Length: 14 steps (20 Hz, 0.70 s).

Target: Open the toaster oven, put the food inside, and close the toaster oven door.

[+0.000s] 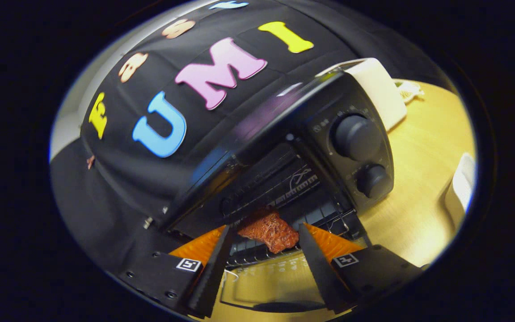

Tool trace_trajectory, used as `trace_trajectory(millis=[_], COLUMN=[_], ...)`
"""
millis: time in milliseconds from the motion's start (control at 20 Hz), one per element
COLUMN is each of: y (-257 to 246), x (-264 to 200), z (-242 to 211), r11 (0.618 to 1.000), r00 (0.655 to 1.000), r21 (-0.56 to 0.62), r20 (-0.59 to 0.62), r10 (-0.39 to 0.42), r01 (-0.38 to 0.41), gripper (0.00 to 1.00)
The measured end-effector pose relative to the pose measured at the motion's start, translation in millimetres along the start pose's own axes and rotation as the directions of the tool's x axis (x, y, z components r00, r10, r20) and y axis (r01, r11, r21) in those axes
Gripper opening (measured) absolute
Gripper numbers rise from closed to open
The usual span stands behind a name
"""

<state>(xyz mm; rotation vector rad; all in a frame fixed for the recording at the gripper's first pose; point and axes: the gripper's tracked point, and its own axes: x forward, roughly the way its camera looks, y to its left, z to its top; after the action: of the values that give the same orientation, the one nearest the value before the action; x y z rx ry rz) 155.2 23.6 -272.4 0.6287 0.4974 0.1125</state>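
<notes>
The black toaster oven (pixel 311 116) stands on a wooden table (pixel 418 147), seen tilted. Its glass door (pixel 262 275) is folded down flat beneath my fingers, the door handle (pixel 280 307) nearest me. A reddish-brown piece of food (pixel 270 230) is at the cavity's mouth, over the front of the wire rack (pixel 329 219). My gripper (pixel 265 226) is shut on the food, one fingertip on either side of it. The two knobs (pixel 356 136) sit to the right of the cavity.
A white appliance (pixel 378 85) stands just behind the oven. Another white object (pixel 461 188) lies on the table to the oven's right. Black cloth covers the wall behind and to the left.
</notes>
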Motion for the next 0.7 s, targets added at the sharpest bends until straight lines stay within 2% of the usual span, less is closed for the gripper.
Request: trace_trajectory(millis=[100, 200, 450, 700], y=[5.1, 7.0, 18.7, 18.0], x=[-11.8, -15.5, -46.7, -89.5], z=[-2.4, -4.0, -10.5, -27.2], r11=[0.990, 0.974, 0.953, 0.917], r00=[0.999, 0.997, 0.993, 0.980], r21=[-0.142, -0.223, -0.299, -0.393], r20=[-0.028, -0.053, -0.095, -0.141], r10=[-0.028, -0.048, -0.071, -0.141], r01=[0.024, 0.035, 0.039, 0.076], gripper=[0.98, 0.98, 0.98, 0.98])
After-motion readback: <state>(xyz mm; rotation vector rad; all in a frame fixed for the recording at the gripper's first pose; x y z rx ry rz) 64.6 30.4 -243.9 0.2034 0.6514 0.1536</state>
